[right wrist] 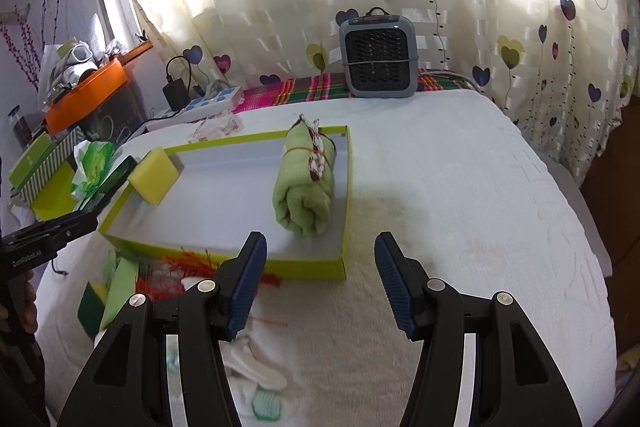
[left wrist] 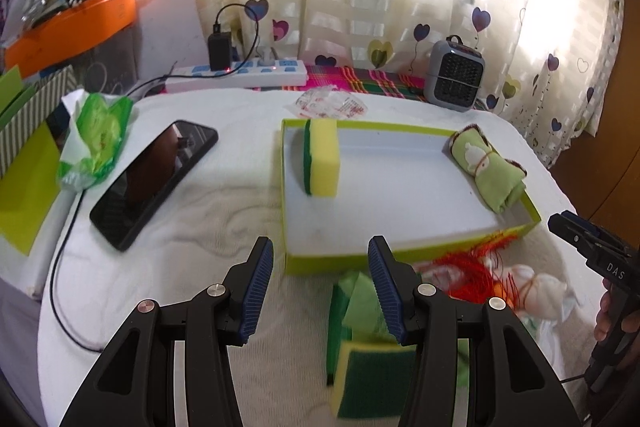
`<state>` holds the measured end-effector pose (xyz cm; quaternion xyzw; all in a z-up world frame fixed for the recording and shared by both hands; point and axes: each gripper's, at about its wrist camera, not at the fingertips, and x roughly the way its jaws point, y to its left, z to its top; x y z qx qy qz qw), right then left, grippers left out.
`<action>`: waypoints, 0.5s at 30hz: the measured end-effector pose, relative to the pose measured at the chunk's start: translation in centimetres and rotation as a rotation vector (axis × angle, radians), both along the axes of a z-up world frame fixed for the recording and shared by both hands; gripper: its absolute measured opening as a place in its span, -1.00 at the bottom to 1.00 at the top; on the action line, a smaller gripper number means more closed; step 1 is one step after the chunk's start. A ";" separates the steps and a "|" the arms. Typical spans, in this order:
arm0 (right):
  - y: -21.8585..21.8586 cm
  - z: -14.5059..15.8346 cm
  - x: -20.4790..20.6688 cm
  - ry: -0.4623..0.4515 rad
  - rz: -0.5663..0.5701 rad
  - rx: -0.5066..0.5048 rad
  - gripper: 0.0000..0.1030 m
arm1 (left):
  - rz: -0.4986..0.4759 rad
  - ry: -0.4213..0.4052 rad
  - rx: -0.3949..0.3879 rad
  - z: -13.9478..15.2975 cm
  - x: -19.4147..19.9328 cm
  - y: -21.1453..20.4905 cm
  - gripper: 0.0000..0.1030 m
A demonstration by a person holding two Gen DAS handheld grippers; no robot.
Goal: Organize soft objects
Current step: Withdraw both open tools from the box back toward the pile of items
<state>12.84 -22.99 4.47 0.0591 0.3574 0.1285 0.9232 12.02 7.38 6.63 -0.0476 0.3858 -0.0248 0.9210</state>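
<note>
While both claws hang empty and apart over the white bed, loose soft things wait just outside the tray.

Left wrist view: the left claw (left wrist: 320, 291) stands apart, empty; a loose sponge (left wrist: 368, 379) lies just under and right of it, nearer this hand, long axis running near to far. Behind sits the green tray (left wrist: 400, 255), holding a yellow sponge (left wrist: 322, 157) far left and a rolled green towel (left wrist: 488, 169) right.
Right wrist view: the right claw (right wrist: 320, 285) is apart, empty, over bare bedding; the red-stringed bundle (right wrist: 180, 267) lies to its left, touching the tray's near wall.
</note>
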 end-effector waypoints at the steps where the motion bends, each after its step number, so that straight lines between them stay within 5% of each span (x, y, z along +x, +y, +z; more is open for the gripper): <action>1: -0.1 -0.1 -0.2 0.003 -0.001 0.002 0.11 | -0.001 0.000 -0.005 0.0 -0.3 0.1 -0.06; 15: -0.7 -1.8 -3.1 0.050 0.051 0.057 0.11 | -0.052 0.036 -0.057 -1.8 -3.9 -0.3 0.02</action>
